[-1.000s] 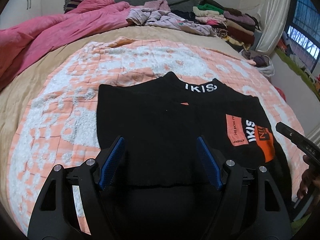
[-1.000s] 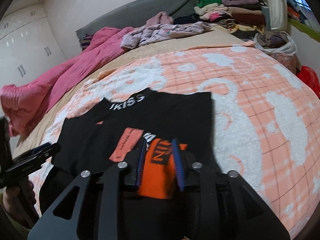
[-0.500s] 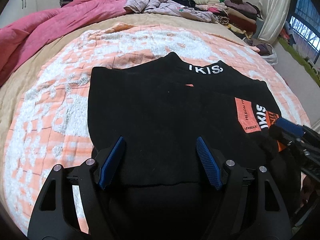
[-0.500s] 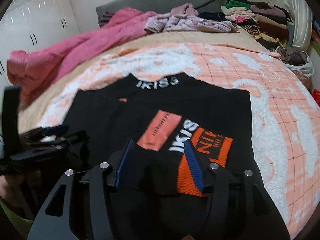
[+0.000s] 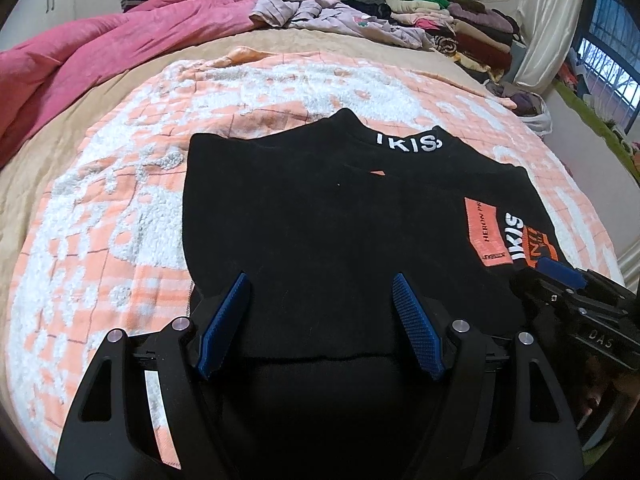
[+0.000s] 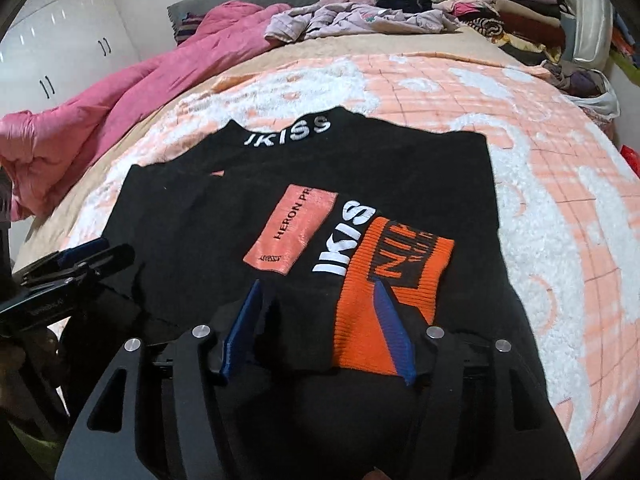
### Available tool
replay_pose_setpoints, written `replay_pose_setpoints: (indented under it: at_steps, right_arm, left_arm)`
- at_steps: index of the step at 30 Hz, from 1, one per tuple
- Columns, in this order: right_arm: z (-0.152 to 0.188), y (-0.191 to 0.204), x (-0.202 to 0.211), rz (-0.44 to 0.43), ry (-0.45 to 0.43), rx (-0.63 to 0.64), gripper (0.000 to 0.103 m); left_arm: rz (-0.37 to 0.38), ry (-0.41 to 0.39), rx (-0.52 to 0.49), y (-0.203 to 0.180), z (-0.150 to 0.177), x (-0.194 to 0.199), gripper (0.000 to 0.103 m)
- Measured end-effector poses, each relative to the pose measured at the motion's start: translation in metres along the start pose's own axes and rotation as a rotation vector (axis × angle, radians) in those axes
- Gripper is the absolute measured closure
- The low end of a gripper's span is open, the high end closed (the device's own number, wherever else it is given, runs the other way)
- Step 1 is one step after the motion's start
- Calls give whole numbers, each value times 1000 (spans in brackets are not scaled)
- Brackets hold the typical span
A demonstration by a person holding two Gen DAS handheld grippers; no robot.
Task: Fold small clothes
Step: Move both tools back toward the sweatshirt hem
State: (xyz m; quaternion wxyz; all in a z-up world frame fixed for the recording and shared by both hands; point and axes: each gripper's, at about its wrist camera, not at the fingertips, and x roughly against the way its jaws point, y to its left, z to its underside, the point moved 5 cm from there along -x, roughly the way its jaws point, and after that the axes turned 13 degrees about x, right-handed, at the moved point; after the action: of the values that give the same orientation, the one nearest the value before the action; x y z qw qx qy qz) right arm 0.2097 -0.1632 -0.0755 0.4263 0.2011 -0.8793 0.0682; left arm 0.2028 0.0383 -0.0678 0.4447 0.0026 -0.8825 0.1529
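Note:
A small black sweater (image 5: 328,232) with white "IKISS" on its collar lies on the bed with both sleeves folded across its front; it also shows in the right wrist view (image 6: 280,184). An orange cuff (image 6: 384,276) and a salmon patch (image 6: 292,228) lie on top. My left gripper (image 5: 320,296) is open over the sweater's lower left part, near the hem. My right gripper (image 6: 316,304) is open over the lower right part, with the orange cuff and black sleeve end between its jaws. The right gripper shows at the right edge of the left wrist view (image 5: 568,280).
The sweater rests on an orange and white fleece blanket (image 5: 120,208) over a tan sheet. A pink duvet (image 5: 100,48) lies at the back left. Loose lilac clothes (image 5: 332,16) and a stack of folded clothes (image 5: 460,28) are at the head of the bed.
My right gripper has opened and let go of the orange cuff, which now lies on the sweater. Both grippers have come closer over the sweater's lower part.

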Motion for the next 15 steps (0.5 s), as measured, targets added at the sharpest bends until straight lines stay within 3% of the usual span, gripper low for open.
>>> replay_pose_setpoints:
  at_steps: [10,15]
  right_arm:
    - [-13,8,28,-6,-74,-6,14]
    - [-16,10,38,1,-88,-4,8]
  left_arm:
    - [3,-37,-2,-2,-6,19,36]
    - [-7,-64,8,-1,-12,31,29]
